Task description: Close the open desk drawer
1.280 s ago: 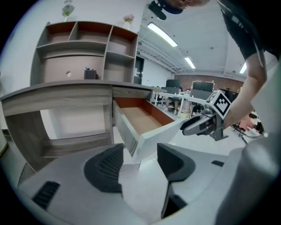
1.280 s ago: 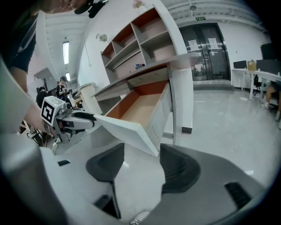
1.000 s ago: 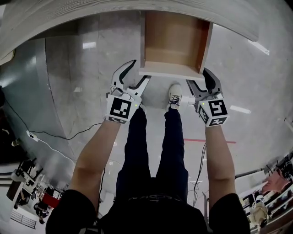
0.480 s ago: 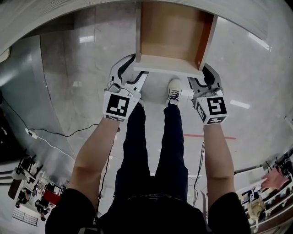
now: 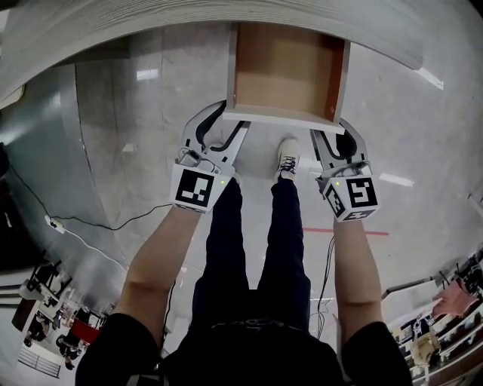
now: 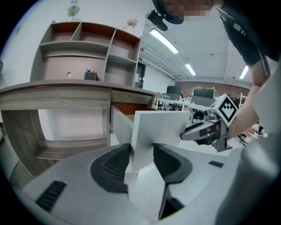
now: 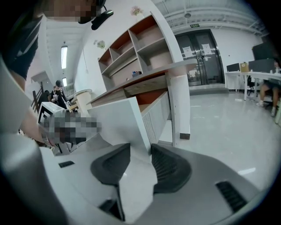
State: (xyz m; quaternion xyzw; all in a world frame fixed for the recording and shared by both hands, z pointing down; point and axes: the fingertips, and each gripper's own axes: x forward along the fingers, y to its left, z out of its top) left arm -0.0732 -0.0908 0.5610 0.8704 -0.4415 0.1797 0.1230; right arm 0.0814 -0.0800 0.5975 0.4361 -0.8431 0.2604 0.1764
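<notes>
The open drawer (image 5: pixel 287 68) juts out from under the desk, its wooden inside bare. Its white front panel (image 5: pixel 283 115) faces me. My left gripper (image 5: pixel 226 121) sits at the panel's left lower corner and my right gripper (image 5: pixel 332 130) at its right lower corner. In the left gripper view the panel (image 6: pixel 167 127) stands between the closing jaws of the left gripper (image 6: pixel 141 151), both pads against it. In the right gripper view the panel (image 7: pixel 118 118) is likewise pinched in the closing jaws of the right gripper (image 7: pixel 140 151).
The grey wood desk top (image 5: pixel 151 22) curves across the top of the head view. My legs and a white shoe (image 5: pixel 287 158) are right under the drawer. A cable (image 5: pixel 90 219) lies on the floor at left. A shelf unit (image 6: pixel 88 44) stands on the desk.
Both grippers' jaws have narrowed from wide open onto the drawer front's lower corners, and both hands have risen a little. The drawer stays pulled out.
</notes>
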